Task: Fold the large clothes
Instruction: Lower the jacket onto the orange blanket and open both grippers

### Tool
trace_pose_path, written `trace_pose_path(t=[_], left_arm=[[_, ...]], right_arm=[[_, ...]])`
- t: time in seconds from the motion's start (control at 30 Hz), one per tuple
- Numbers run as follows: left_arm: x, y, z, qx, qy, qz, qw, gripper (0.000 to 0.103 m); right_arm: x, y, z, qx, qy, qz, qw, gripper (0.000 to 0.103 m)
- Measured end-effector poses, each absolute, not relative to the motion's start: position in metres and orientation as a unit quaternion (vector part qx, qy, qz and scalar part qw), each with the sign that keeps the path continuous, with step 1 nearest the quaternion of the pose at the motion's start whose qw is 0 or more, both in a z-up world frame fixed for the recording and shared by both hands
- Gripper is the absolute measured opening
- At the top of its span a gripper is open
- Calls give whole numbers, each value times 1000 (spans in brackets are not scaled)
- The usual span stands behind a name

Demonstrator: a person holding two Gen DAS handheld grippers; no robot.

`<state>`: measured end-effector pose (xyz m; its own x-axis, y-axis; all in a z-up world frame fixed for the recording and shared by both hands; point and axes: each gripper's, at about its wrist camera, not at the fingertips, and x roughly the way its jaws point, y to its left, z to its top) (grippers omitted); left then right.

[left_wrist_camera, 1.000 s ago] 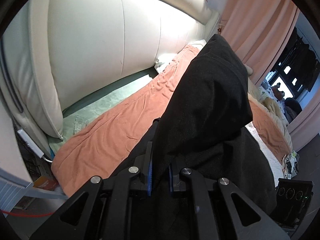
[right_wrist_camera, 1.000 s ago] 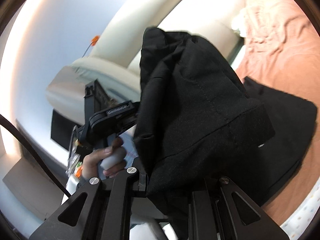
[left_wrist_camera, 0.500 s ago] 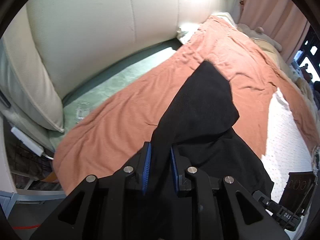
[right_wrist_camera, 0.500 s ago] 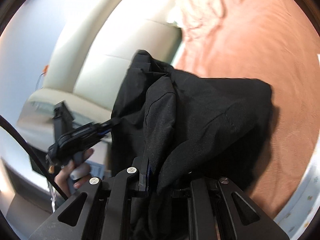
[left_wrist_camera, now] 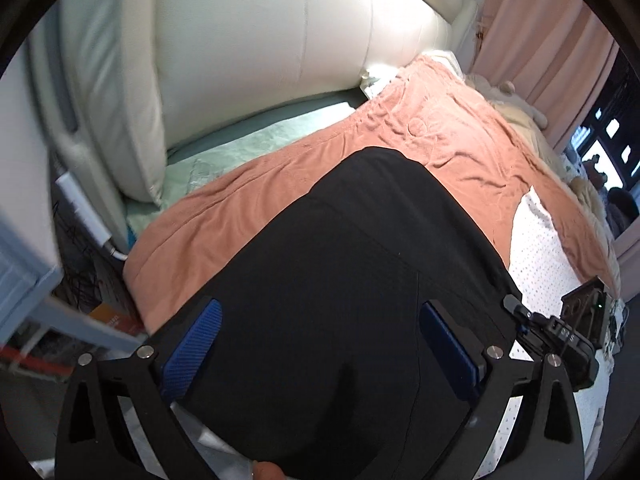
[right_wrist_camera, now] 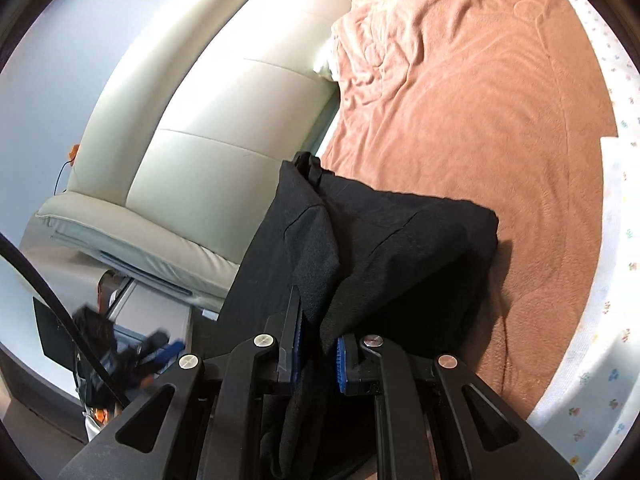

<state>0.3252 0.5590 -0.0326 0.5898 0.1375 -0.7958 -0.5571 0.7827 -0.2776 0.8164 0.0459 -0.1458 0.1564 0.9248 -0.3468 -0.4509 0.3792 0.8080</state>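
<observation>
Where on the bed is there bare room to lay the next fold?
Bare salmon-pink fleece blanket beyond the black garment, toward the cream padded headboard. A white dotted sheet strip lies free beside it. The near edge is crowded: the right claw grips the garment there.

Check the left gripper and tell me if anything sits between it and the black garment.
Nothing visible does. The left gripper has just opened wide, and the black garment lies directly below its blue pads on the orange blanket, pads not pressing it.

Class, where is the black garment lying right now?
The black garment lies on the pink blanket near the bed's edge, one fold pinched in the right tongs.
</observation>
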Motion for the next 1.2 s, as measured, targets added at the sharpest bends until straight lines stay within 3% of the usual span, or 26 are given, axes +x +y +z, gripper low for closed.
trace_pose_path(t=[0.23,0.47,0.57,0.63,0.73,0.87,0.97,1.07,1.2], left_arm=[[259,546,-51,-283,356,240,857,101],[238,559,-108,-361,334,241,837,100],[239,567,-136,-402,338,235,817,84],[241,569,-147,-427,331,216,813,66],[244,565,-141,-415,325,217,822,57],[251,563,-131,-409,322,204,829,53],[257,561,-137,-401,331,217,826,53],[258,561,-148,-402,340,230,818,53],[253,553,-152,-398,343,239,817,54]], right_arm=[[802,60,-152,280,427,483,711,5],[805,62,-157,286,428,487,706,5],[808,63,-160,292,430,487,702,5],[806,64,-157,291,428,489,702,5],[803,63,-147,290,412,494,709,4],[806,56,-143,298,401,491,714,4],[814,64,-160,271,442,467,716,5],[822,71,-190,264,495,430,707,13],[820,66,-196,249,513,402,716,51]])
